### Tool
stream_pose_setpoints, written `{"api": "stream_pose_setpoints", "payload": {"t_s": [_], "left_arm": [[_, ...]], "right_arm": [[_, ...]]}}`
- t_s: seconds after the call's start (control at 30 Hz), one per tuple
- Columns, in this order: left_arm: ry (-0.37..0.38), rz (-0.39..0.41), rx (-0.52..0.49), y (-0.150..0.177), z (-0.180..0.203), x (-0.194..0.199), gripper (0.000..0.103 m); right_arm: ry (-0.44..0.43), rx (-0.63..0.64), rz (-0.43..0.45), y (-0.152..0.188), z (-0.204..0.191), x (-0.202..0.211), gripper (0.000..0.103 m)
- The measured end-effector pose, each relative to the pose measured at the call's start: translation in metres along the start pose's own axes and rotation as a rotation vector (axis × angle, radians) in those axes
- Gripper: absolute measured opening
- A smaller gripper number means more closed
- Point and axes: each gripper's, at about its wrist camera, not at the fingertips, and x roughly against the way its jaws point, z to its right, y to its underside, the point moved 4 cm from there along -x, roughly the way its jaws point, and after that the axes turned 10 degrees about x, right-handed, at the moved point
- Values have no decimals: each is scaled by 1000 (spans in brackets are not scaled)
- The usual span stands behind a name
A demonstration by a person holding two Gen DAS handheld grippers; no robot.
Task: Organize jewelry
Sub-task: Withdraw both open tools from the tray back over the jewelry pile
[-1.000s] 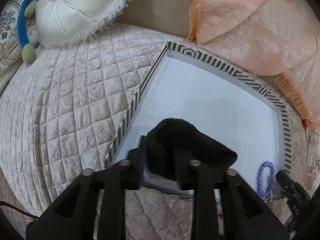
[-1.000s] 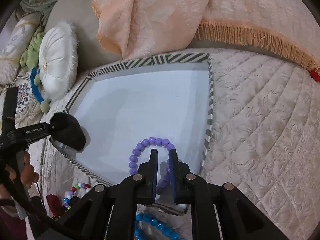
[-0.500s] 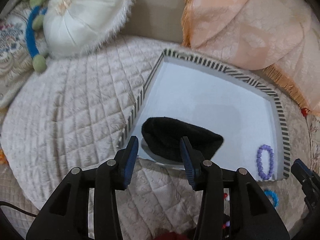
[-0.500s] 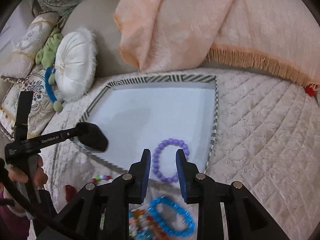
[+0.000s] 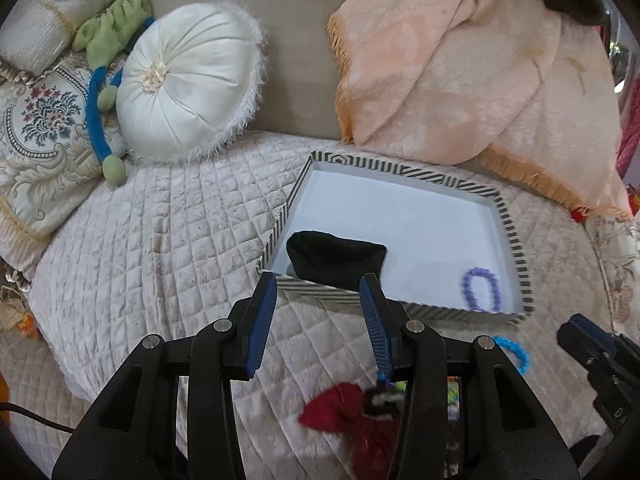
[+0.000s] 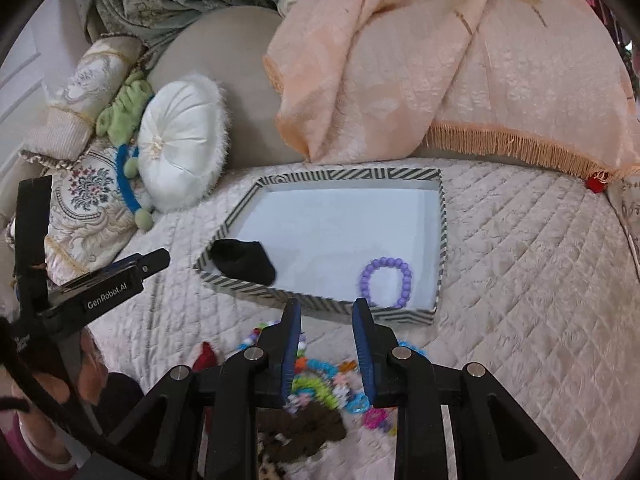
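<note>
A striped-rim tray (image 5: 400,170) (image 6: 348,174) with a pale blue floor lies on the quilted bed. A black cloth item (image 5: 336,262) (image 6: 242,260) rests in its near left corner, and a purple bead bracelet (image 5: 482,288) (image 6: 386,282) in its near right corner. My left gripper (image 5: 318,292) is open and empty, just in front of the tray's near edge. My right gripper (image 6: 326,316) is open and empty, above a pile of coloured bracelets and hair ties (image 6: 320,384) in front of the tray. A red cloth item (image 5: 344,410) and a blue bracelet (image 5: 516,354) lie near the left gripper.
A round white cushion (image 5: 188,82) (image 6: 180,146), a green and blue soft toy (image 5: 104,80) and patterned pillows (image 5: 36,132) lie at the back left. A peach fringed blanket (image 5: 460,64) (image 6: 420,60) lies behind the tray. Quilted bedspread (image 5: 152,236) surrounds the tray.
My left gripper opened and let go of the black cloth item in the tray; my right gripper released the purple bracelet. Both pulled back toward me, out of the tray.
</note>
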Motion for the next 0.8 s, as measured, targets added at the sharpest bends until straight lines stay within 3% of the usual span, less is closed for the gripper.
{"api": "stream_pose_setpoints", "payload": {"t_s": [0.33,0.8], "left_arm": [[13,54,-27,20,3,43,43],[17,87,-50,36,4,72,43]], "right_arm": [[37,21,27,7,-20,33,35],[51,39,36,15,-37,56,40]]}}
